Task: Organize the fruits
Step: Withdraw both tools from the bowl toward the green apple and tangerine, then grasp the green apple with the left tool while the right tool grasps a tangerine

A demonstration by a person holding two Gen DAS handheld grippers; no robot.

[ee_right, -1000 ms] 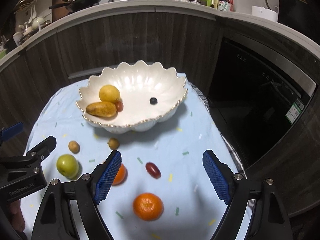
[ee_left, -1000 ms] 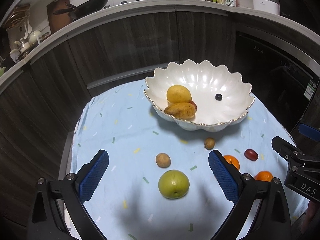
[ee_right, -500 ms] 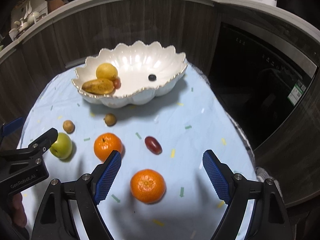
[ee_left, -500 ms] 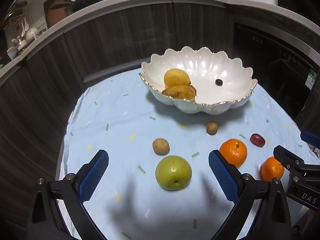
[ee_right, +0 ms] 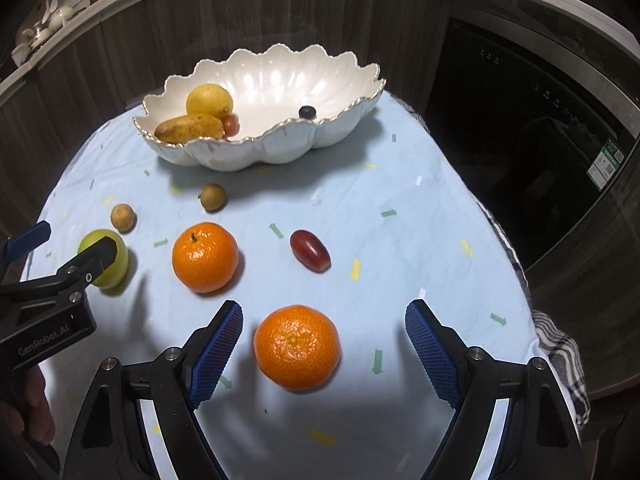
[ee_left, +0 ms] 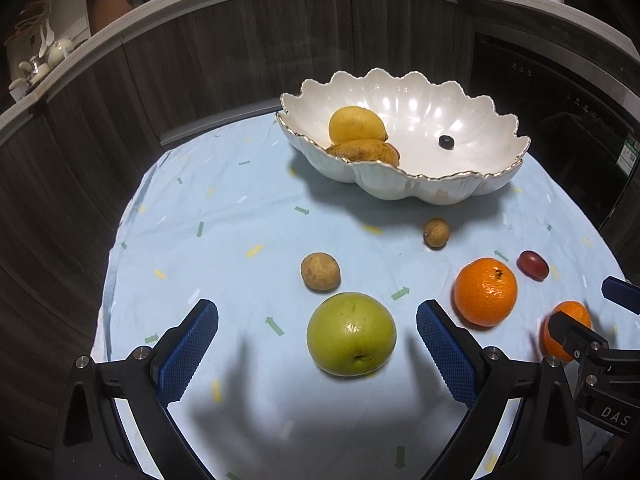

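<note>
Between our left gripper [ee_left: 316, 350] fingers [ee_left: 188, 354] sits the green apple [ee_left: 351, 334], resting on the surface [ee_left: 240, 208] with its stem dimple turned toward us. The fingers stand wide, one pad on each side of the apple with clear cloth showing on both flanks, so nothing is gripped yet. The apple is close to round, so no long axis dictates the wrist angle; what matters is that it lies dead ahead and centred in the gap.

Our right gripper [ee_right: 320, 350] is likewise spread wide, and the near orange [ee_right: 297, 346] lies between its fingers, slightly nearer the left pad than the right. A second orange [ee_right: 205, 257] and a red grape [ee_right: 310, 256] lie beyond it, toward the scalloped bowl [ee_right: 340, 120]. Two small brown fruits [ee_left: 320, 271] [ee_left: 436, 232] rest between the apple and the bowl.

The bowl stands at the far side of the cloth and already carries a lemon [ee_left: 357, 124], a mango [ee_left: 364, 151] and a dark berry [ee_left: 445, 141]; the right view also shows a small red fruit tucked beside the mango.

We judge each hand to be lined up on its own fruit, each nearer its target than the other hand is. Closing should follow, then a carry forward to the bowl. The apple's smooth skin may slip if the pads meet it below its widest part.
</note>
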